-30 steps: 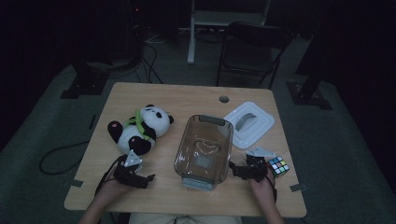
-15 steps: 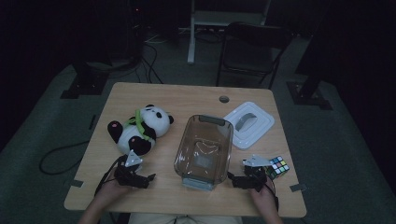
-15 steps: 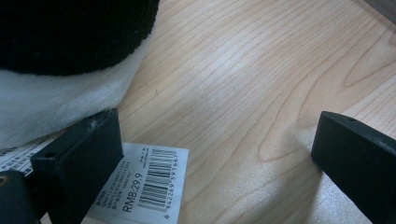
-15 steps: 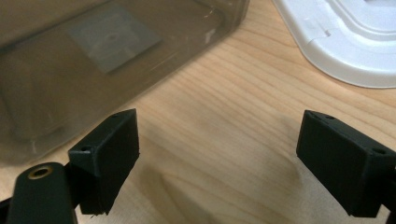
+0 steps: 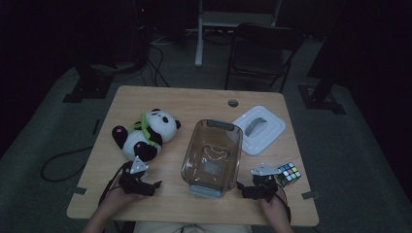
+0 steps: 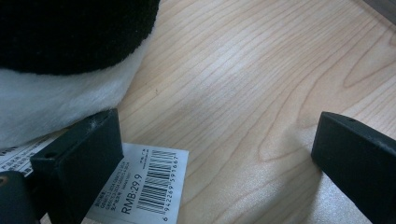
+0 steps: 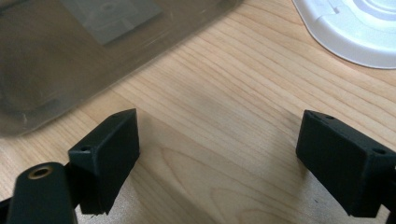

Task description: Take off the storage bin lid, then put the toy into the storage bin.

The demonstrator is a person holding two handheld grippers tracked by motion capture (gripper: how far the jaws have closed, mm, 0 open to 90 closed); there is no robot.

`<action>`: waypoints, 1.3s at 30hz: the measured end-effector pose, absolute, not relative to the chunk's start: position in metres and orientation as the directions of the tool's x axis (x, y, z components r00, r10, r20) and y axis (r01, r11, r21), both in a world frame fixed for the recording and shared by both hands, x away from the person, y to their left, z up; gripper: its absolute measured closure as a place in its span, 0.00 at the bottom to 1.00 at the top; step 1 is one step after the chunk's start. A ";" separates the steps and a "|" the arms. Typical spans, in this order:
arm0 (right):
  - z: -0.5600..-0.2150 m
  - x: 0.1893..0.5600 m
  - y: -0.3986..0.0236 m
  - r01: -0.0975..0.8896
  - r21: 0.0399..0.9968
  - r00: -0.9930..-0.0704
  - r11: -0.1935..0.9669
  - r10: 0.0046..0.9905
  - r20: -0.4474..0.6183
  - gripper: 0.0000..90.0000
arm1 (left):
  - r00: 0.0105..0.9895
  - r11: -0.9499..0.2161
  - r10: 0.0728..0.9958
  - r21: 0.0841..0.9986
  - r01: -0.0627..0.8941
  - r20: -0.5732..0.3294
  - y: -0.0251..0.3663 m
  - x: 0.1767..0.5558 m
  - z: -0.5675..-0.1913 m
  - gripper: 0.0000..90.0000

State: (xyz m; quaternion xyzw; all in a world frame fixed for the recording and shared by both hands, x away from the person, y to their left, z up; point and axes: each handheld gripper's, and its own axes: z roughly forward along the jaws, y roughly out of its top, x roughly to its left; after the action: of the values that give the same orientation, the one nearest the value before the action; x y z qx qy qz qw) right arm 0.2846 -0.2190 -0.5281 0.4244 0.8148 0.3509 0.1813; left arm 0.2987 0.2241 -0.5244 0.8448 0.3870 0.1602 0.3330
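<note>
Both jaw pairs wide, empty. Left gripper [image 6: 210,154] by plush panda [image 6: 60,70], lower left: risks pinching paper tag [image 6: 144,186] only.

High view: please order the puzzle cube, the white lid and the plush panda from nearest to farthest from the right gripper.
Measured from the right gripper:
1. Puzzle cube, just beside it, toward the table's right edge.
2. White lid, farther back on the table, beyond the cube.
3. Plush panda, across the clear container, on the left side.
</note>
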 end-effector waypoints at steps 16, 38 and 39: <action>-0.528 0.285 -0.219 0.568 0.725 -0.570 0.390 0.822 0.004 0.14 | 0.655 -0.484 0.755 0.687 0.542 0.015 0.225 0.298 -0.524 0.03; -0.528 0.285 -0.219 0.568 0.725 -0.569 0.389 0.822 0.005 0.14 | 0.706 -0.500 0.708 0.693 0.519 -0.018 0.229 0.291 -0.489 0.06; -0.528 0.285 -0.219 0.568 0.725 -0.569 0.389 0.822 0.004 0.14 | 0.706 -0.498 0.708 0.697 0.516 -0.018 0.230 0.291 -0.486 0.06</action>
State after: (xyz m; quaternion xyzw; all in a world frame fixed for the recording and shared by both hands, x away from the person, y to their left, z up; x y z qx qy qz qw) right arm 0.2848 -0.2193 -0.5281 0.4273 0.8136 0.3503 0.1812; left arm 0.2908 0.2301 -0.4855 0.8545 0.3582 0.1366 0.3506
